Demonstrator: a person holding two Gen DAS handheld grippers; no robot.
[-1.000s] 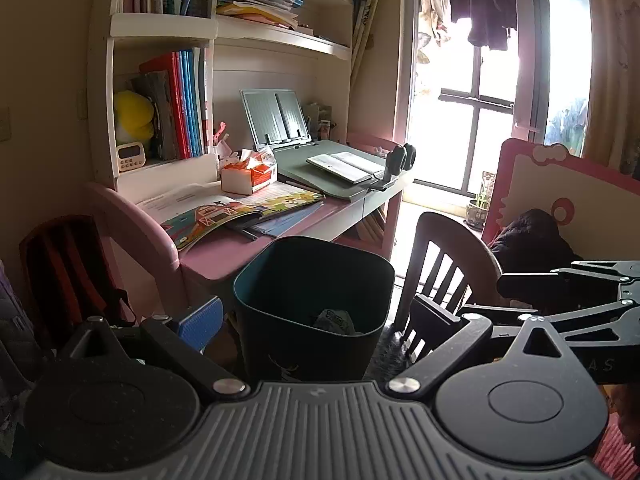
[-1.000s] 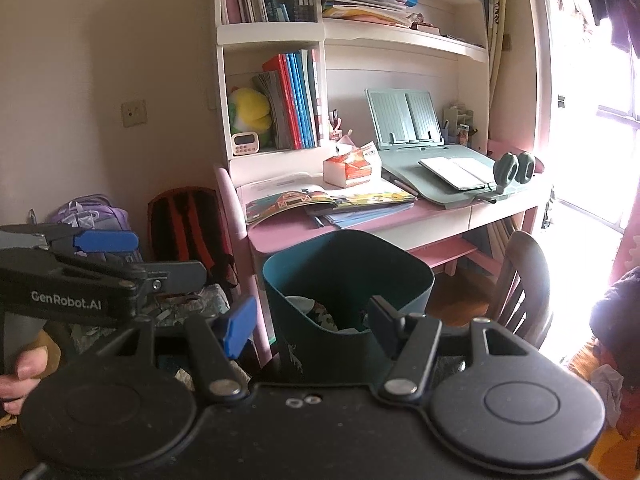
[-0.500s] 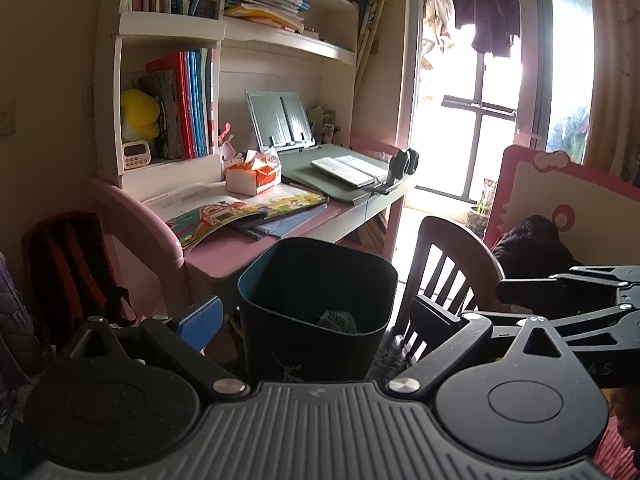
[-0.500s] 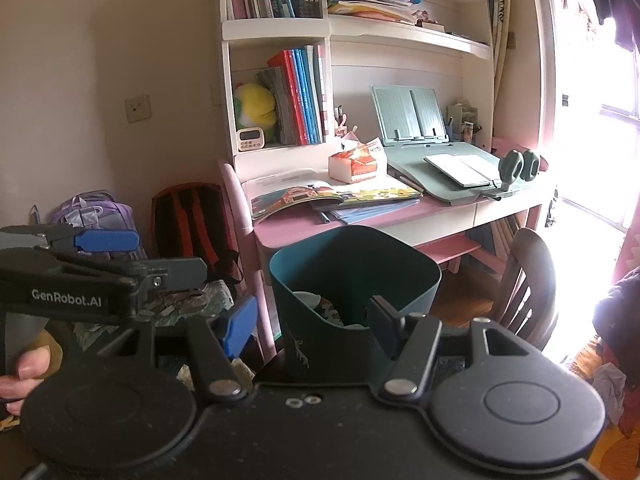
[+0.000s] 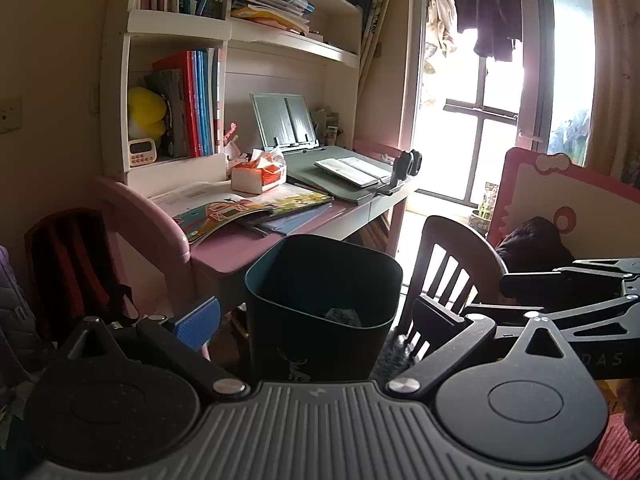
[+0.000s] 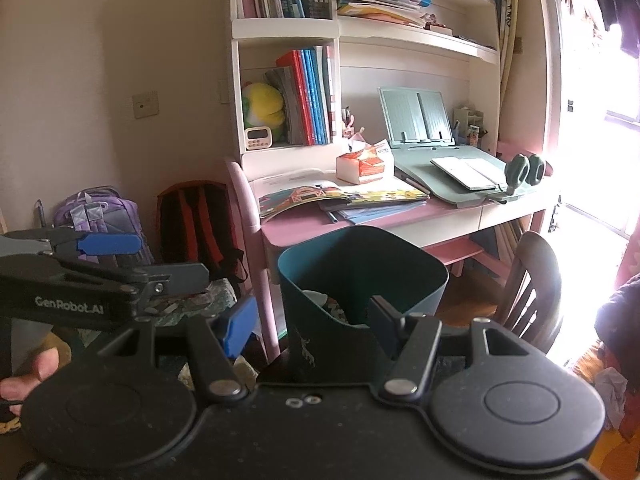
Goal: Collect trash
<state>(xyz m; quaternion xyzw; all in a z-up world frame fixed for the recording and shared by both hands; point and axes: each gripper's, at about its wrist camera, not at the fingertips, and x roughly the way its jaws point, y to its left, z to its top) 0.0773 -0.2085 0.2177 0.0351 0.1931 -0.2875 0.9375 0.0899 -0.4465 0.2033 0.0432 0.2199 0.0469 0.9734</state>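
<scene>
A dark teal trash bin (image 5: 320, 344) (image 6: 360, 276) stands in front of the pink desk (image 6: 304, 228), with crumpled scraps (image 5: 340, 314) (image 6: 324, 304) inside. My left gripper (image 5: 316, 316) is open, its blue pad (image 5: 198, 322) and dark finger well clear of the bin's sides. My right gripper (image 6: 310, 320) is open too; its blue pad (image 6: 236, 328) stands apart from the bin's left wall and its other finger overlaps the near rim. Each gripper shows in the other's view, left gripper (image 6: 172, 260) and right gripper (image 5: 486, 294), both beside the bin.
A dark wooden chair (image 6: 532, 280) stands right of the bin. Backpacks (image 6: 200, 220) lean against the wall on the left. Books and a tissue box (image 6: 362, 164) lie on the desk. Crumpled paper (image 6: 610, 384) lies on the floor at far right. A hand (image 6: 24, 376) holds the left gripper.
The bin and desk have drifted slightly to the right in both views. Both grippers' jaws stand as wide as before.
</scene>
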